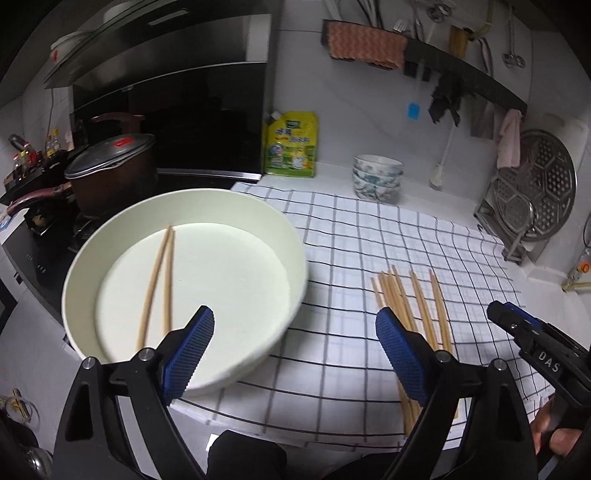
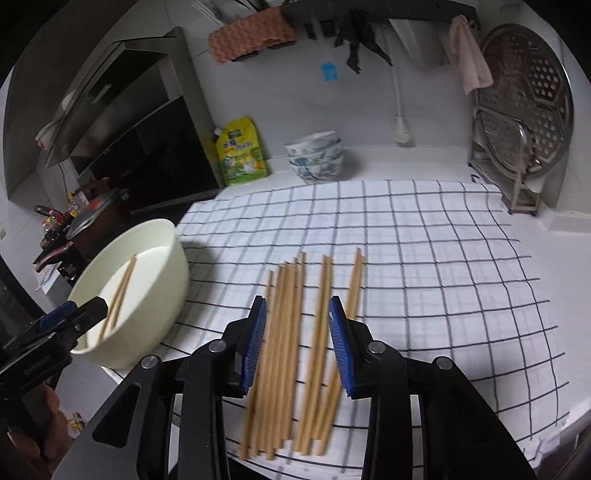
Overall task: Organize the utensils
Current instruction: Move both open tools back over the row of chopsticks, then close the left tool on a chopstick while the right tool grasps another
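The near ends of the loose chopsticks [image 2: 291,354] smear with motion blur toward six o'clock in the right wrist view; in the left wrist view the left claw [image 1: 295,354] covers part of their lower lengths. The cream bowl's [image 1: 280,236] right rim is smeared too. Bottles [image 1: 22,155] at nine o'clock past the lidded pot [image 1: 110,162] are too small to read. The hanging utensils [image 1: 417,18] at twelve o'clock are cut off by the frame edge.

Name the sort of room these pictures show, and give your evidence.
A home kitchen, most likely: a lidded pot on a stove, a range hood above it, and stacked bowls on the counter.
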A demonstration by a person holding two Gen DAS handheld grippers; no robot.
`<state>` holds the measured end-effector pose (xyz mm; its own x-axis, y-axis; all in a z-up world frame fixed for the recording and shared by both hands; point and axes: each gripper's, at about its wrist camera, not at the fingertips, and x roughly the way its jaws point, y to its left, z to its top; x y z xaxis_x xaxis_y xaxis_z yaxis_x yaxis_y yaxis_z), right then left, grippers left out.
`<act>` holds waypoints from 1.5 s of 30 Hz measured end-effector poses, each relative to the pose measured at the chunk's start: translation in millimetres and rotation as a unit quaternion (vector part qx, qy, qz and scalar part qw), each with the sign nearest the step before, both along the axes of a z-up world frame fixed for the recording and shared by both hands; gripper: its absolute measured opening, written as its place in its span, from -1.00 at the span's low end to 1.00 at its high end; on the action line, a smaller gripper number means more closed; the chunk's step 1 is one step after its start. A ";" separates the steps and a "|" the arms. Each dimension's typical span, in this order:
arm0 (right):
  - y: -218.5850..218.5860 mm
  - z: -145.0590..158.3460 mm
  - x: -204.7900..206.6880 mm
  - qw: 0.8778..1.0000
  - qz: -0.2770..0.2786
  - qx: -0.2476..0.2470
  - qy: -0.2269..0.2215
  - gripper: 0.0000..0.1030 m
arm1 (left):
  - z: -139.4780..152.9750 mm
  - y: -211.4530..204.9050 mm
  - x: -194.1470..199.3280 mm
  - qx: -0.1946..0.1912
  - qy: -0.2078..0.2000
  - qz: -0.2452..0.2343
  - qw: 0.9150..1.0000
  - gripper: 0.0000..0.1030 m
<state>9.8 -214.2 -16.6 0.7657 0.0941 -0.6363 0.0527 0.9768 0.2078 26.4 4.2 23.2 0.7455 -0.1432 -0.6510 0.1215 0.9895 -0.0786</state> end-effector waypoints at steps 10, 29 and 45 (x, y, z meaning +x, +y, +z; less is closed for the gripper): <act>-25.6 -40.2 1.4 0.998 -0.012 -0.012 0.052 -0.26 | -26.5 -47.1 -5.6 0.016 0.026 -0.031 0.999 0.74; -15.8 -79.8 26.4 0.993 0.002 -0.049 0.107 -0.23 | -62.2 -57.7 1.5 0.024 0.065 -0.020 0.997 0.78; -27.2 -82.0 21.2 0.991 -0.001 -0.062 0.116 -0.22 | -83.7 -64.1 9.5 0.018 0.094 -0.013 0.995 0.78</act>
